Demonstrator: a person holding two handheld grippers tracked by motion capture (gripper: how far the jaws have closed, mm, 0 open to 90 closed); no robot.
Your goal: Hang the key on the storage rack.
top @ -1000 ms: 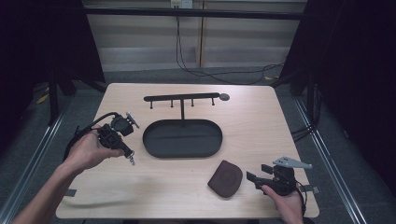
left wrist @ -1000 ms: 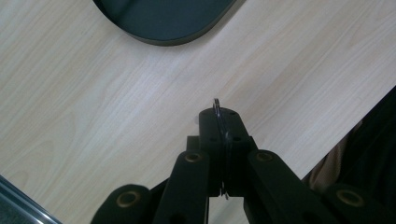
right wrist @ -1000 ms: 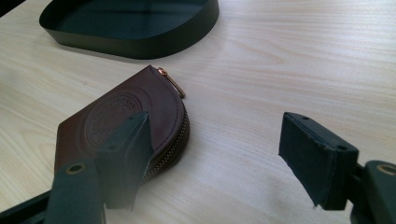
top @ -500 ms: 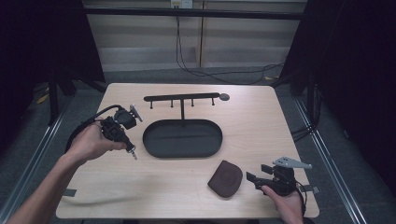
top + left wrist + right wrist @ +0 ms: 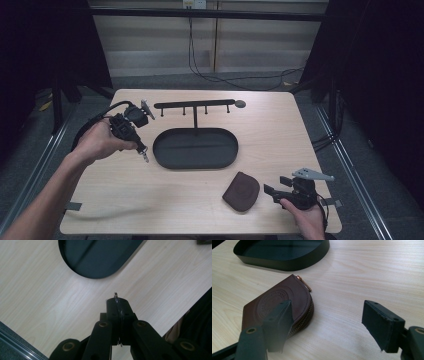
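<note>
We see the left gripper [image 5: 142,152] pinching a thin metal ring [image 5: 116,295], jaws pressed together, above the pale wood-grain table [image 5: 150,200] near its left edge. The right gripper [image 5: 272,191], jaws spread, sits near the front right corner beside a brown embossed leather pouch [image 5: 279,302] (zipped, half-round). A matte black oval tray [image 5: 195,147] lies mid-table, its hook rack [image 5: 195,105] behind.

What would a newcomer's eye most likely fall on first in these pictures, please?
Probably the black oval tray at the table's middle, with a hook rack standing at its far side. Next, the left gripper, shut on a small metal ring left of the tray, and the brown zip pouch beside the open right gripper.
</note>
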